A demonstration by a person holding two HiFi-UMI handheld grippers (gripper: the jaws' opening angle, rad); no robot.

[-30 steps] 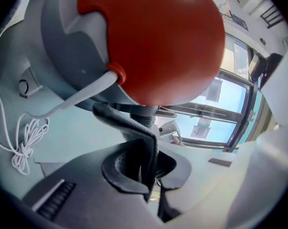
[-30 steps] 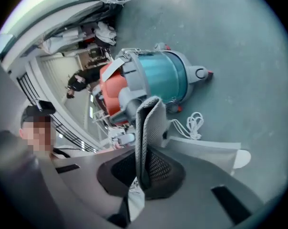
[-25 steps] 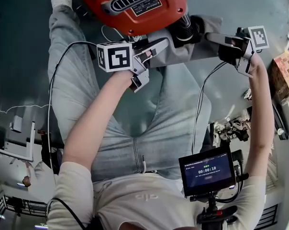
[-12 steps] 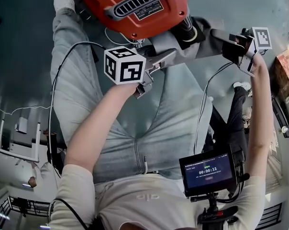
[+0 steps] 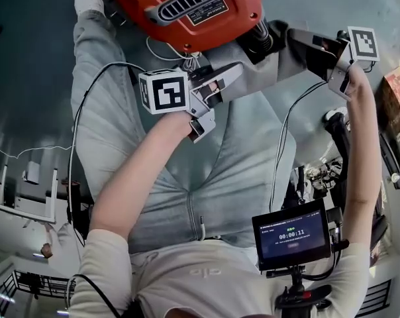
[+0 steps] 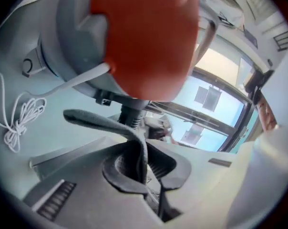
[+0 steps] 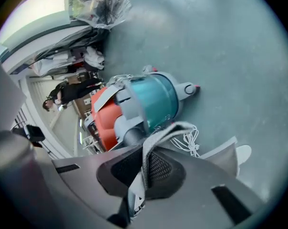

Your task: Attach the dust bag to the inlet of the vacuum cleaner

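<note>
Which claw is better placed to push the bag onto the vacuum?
Probably the left claw: shut on the dust bag, with the inlet just ahead of it. The right claw grips the bag farther off.

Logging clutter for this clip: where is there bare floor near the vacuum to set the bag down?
Bare floor stretches past the wheel end of the vacuum and beyond the white cord. It is crowded between the vacuum and the person's legs, where the left gripper and right gripper both pinch the bag.
</note>
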